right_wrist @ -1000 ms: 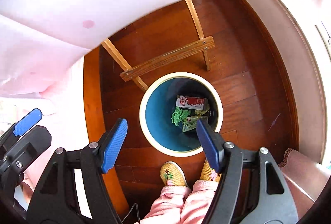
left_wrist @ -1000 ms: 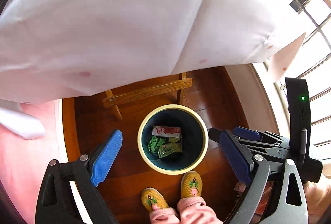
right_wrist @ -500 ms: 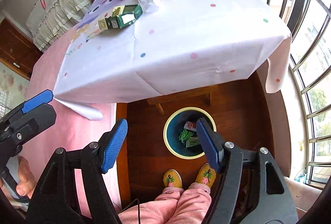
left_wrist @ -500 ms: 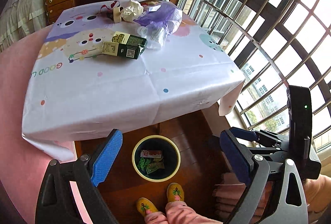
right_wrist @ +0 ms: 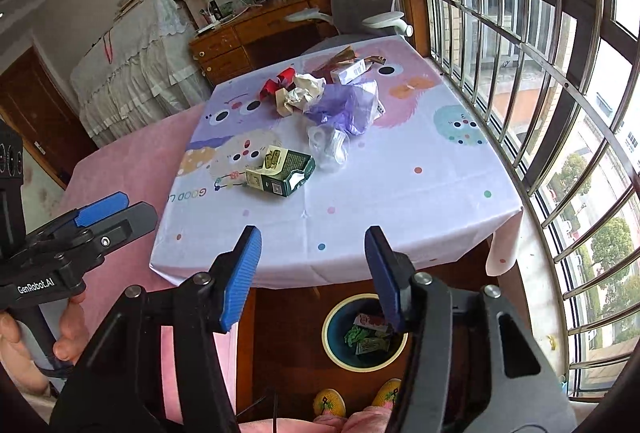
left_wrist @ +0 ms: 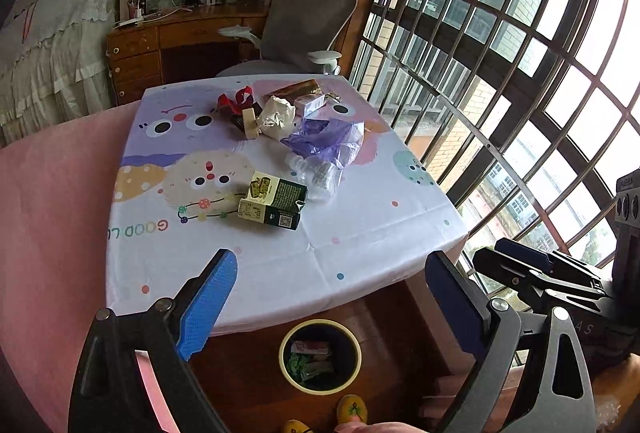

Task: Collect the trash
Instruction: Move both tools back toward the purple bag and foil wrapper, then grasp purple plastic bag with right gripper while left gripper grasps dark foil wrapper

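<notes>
From the left wrist view, the left tongs (left_wrist: 330,297) stand wide apart with nothing between them, held above the near edge of the table (left_wrist: 360,241), which is draped in a white cloth printed with cartoon faces. Nearest on the cloth lies a pair of dark green cartons (left_wrist: 276,203), one stacked partly on the other; just beyond them, touching or nearly so, lies a clear plastic bottle (left_wrist: 316,173) under a crumpled purple plastic bag (left_wrist: 326,139). Farther back sit a ball of crumpled white paper (left_wrist: 276,117), a red wrapper (left_wrist: 236,99) and a small white box (left_wrist: 310,104). On the wooden floor below the table's near edge stands a round trash bin (left_wrist: 320,356) with a pale rim, holding a few wrappers, and the person's yellow slippers (left_wrist: 352,409) show just in front of it. The right tongs (left_wrist: 532,265) appear at the right edge; whether they are apart cannot be told from here. In the right wrist view, the right tongs (right_wrist: 312,277) are plainly apart and empty, also above the near table edge, with the green cartons (right_wrist: 282,173) well ahead and the trash bin (right_wrist: 364,333) below on the floor, partly behind the right finger. The left tongs (right_wrist: 100,217) show at the far left, gripped by a hand (right_wrist: 24,337).
</notes>
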{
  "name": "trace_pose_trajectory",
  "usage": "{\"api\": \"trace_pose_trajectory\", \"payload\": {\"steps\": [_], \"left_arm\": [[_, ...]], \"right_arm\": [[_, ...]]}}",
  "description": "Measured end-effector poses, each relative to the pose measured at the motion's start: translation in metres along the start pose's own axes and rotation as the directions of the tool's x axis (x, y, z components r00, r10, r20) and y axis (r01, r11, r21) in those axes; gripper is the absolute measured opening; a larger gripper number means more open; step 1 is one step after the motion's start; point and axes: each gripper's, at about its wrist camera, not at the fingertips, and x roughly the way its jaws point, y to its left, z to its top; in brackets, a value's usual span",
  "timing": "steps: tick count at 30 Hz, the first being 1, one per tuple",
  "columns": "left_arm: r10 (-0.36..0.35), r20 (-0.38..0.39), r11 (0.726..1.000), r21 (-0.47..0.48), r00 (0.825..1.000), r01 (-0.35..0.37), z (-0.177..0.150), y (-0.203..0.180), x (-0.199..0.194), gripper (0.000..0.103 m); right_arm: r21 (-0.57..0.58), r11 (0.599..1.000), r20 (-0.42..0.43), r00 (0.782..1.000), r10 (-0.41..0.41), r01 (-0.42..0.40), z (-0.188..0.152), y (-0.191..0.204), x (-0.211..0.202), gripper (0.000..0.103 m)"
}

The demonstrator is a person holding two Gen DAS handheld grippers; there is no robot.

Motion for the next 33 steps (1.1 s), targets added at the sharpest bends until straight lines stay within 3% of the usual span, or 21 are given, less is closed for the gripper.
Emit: {"api": "trace_pose_trajectory", "payload": {"steps": [5,9,11,17,22,28,33], "left_arm": [[-0.008,-0.023,1.0,0.014,1.0,0.008,0.032,-0.002,0.009,0.093],[0.012,-0.054,0.999,0.053,0.998,-0.009,0.05,-0.009,0.035,0.078],[0.021,-0.065,0.998,0.061,0.998,-0.017,0.058,-0.013,0.051,0.078],[0.07,-0.077,0.996,0.058,0.995,-0.066,0.092,-0.019,0.113,0.078],[0.093,-0.11,0.995,-0.021,0.99,-0.095,0.134,-0.018,0.175,0.078],[0.144,-0.133,0.98,-0.117,0.981,-0.159,0.171,-0.01,0.245,0.078],[0.177,-0.162,0.954,-0.215,0.971,-0.21,0.186,0.01,0.286,0.078]], "right_arm": [[0.011,1.0,0.003,1.0,0.017,-0.017,0.029,-0.004,0.004,0.051],[0.002,1.0,-0.026,1.0,-0.002,0.002,0.05,-0.016,0.028,0.051],[-0.009,1.0,-0.036,0.999,-0.009,0.008,0.062,-0.024,0.046,0.051],[-0.026,0.999,-0.084,0.996,0.032,-0.034,0.115,-0.062,0.127,0.051],[-0.051,0.994,-0.158,0.984,0.086,-0.095,0.168,-0.097,0.203,0.051],[-0.088,0.981,-0.252,0.957,0.147,-0.174,0.219,-0.125,0.295,0.051],[-0.109,0.963,-0.326,0.924,0.199,-0.245,0.236,-0.128,0.36,0.051]]}}
